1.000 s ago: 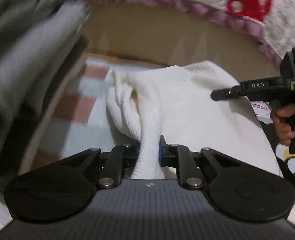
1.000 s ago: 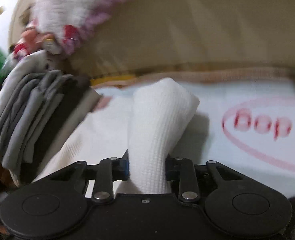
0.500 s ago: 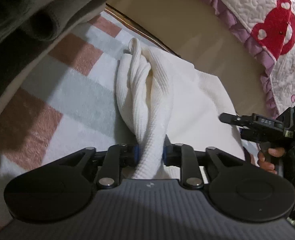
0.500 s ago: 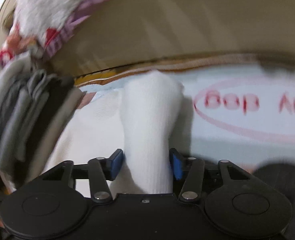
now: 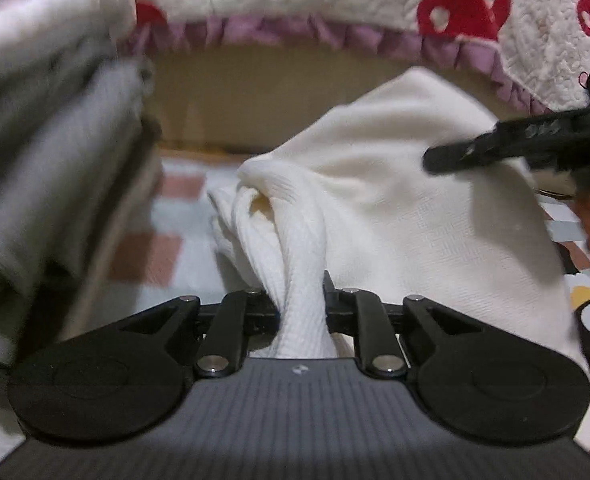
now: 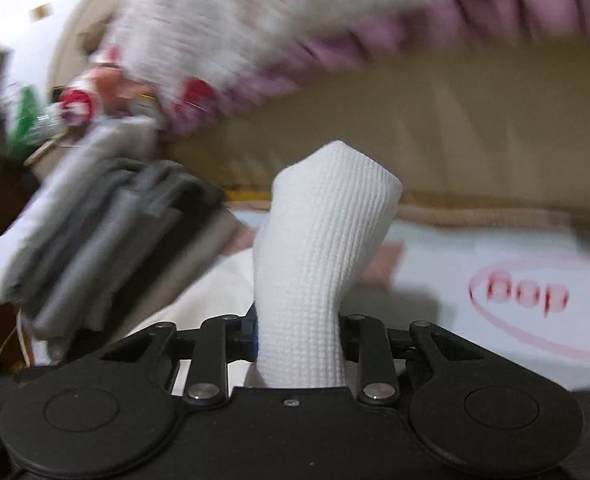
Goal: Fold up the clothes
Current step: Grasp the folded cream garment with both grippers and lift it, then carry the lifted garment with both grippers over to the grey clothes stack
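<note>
Both grippers have just closed again on the white waffle-knit garment (image 5: 395, 208): the left gripper (image 5: 299, 300) pinches a bunched fold, the right gripper (image 6: 298, 332) a thick roll rising toward twelve o'clock. Folded grey clothes (image 6: 95, 232) are stacked at ten o'clock.

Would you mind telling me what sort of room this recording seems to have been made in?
Most likely a bedroom at home, with the work done on a bed. A quilt with red figures and a purple frill hangs over a beige headboard, and a stack of folded grey clothes sits on a printed bedsheet.
</note>
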Demonstrator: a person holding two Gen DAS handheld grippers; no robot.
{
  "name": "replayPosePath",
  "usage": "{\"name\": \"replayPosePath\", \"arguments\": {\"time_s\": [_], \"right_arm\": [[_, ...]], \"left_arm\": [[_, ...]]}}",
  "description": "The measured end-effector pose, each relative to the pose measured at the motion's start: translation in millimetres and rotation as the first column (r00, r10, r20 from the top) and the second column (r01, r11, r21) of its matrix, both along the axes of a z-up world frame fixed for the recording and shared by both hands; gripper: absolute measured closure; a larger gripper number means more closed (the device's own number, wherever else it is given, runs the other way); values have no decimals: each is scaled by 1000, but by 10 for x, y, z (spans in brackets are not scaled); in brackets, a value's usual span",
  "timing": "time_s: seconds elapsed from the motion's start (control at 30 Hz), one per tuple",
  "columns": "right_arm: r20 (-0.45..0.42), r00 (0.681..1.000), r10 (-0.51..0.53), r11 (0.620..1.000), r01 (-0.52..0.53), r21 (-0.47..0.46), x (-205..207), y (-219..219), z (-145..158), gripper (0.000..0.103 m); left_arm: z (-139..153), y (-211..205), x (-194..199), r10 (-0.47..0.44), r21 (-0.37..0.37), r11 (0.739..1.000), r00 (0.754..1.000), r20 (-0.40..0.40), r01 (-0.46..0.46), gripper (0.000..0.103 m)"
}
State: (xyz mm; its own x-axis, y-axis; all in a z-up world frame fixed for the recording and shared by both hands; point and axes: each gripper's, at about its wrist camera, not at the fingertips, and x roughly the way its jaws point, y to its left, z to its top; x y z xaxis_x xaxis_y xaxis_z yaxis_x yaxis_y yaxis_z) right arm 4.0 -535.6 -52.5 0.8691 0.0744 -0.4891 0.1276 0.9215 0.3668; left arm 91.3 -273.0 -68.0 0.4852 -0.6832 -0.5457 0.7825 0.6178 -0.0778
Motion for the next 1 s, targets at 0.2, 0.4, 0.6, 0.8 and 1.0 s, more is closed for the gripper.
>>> {"name": "replayPosePath", "arguments": {"time_s": [0.2,0.4,0.6,0.8,1.0], "right_arm": [[112,993,50,987,-31,-160,-331,353,667,71],[185,973,140,964,-92,-248,-549,726,1108,71],[208,949,236,948,-178,-262,-566,1092,1306,72],[218,911,351,917,-286,-279,-735,1381,1437,72],[236,872,429,884,-351,-308,-726,1680,1648,72]], "left_arm": [[481,287,-328,58,-76,996,992,114,-50,89],[929,604,-538,152,-129,983,972,181,-129,89],[1061,1046,-788,296,-204,942,945,139,-266,89],[1209,1398,-1075,396,-239,904,904,161,-354,89],[1386,1740,-1243,471,-251,870,867,165,-425,89]]}}
